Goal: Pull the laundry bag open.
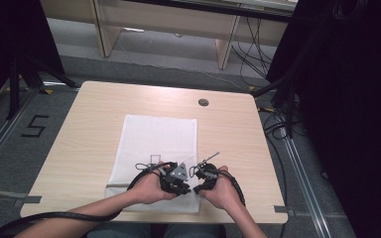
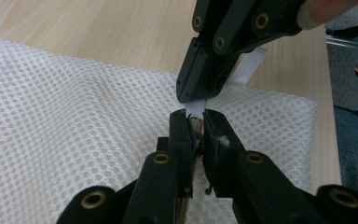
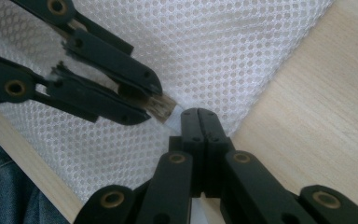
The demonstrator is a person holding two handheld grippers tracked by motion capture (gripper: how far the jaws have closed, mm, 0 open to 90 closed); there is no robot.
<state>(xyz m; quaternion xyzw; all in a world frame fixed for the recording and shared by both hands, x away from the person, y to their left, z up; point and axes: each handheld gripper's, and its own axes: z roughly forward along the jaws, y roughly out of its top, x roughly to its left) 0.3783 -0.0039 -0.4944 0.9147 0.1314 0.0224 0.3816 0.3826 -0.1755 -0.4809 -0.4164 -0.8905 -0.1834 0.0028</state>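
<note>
A white mesh cloth (image 1: 158, 139) lies flat on the wooden table (image 1: 89, 129). Both grippers meet at its near right corner. My left gripper (image 2: 196, 117) is shut on a small brown tab (image 3: 164, 106), from which a short white strip (image 2: 251, 69) runs out. My right gripper (image 3: 199, 113) is shut on that same strip, tip to tip with the left one. In the high view the left gripper (image 1: 187, 188) and right gripper (image 1: 198, 187) are held by two hands at the table's near edge. How the tab joins the mesh is hidden by the jaws.
A round grommet hole (image 1: 203, 102) sits in the table near its far edge. Black stands and cables (image 1: 283, 114) crowd the floor to the right, and wooden furniture (image 1: 178, 29) stands beyond the table. The table's near edge lies just under the hands.
</note>
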